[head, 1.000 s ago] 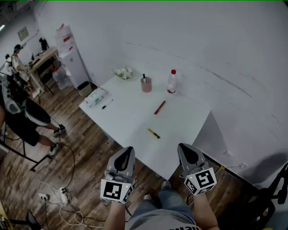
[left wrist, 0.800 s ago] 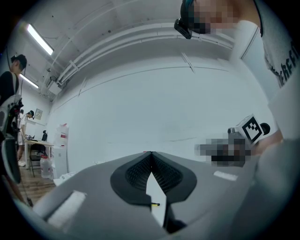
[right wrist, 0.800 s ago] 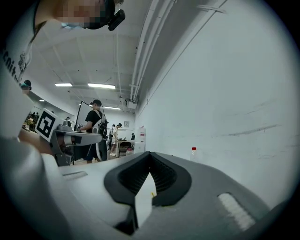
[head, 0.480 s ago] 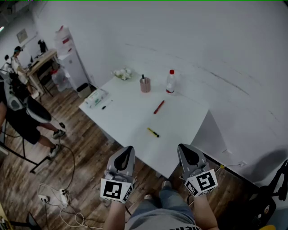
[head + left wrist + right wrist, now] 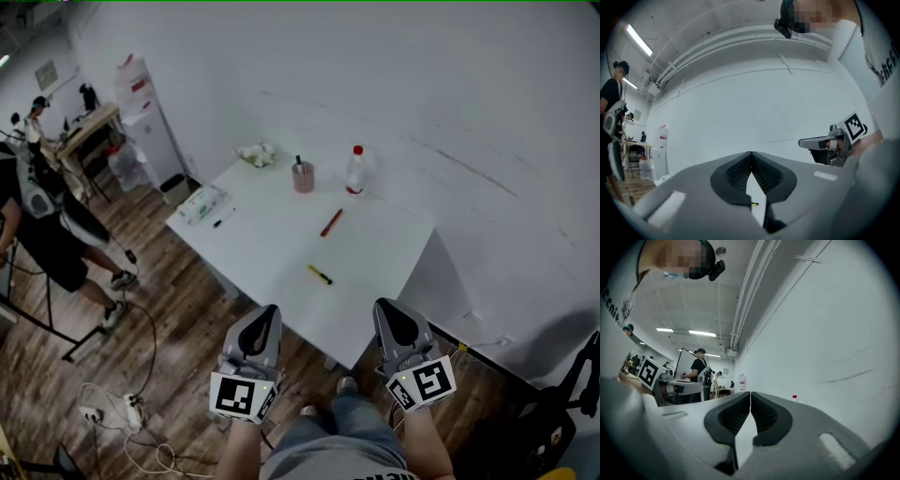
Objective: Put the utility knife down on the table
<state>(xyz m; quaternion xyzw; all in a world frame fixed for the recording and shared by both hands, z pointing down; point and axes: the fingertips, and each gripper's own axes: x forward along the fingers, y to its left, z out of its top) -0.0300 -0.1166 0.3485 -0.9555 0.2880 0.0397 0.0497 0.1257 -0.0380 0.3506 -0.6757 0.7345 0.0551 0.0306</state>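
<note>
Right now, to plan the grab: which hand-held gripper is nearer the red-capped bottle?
Right. The right hand-held gripper is nearly in line with the red-capped bottle across the table; the left hand-held gripper is offset further leftward.

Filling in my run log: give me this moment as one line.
left tool: shut, empty | right tool: shut, empty | knife: lying on table | both tools apart from knife

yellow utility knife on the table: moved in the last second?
No. The yellow utility knife lies where it did on the table, at the same offset from the pink cup.
</note>
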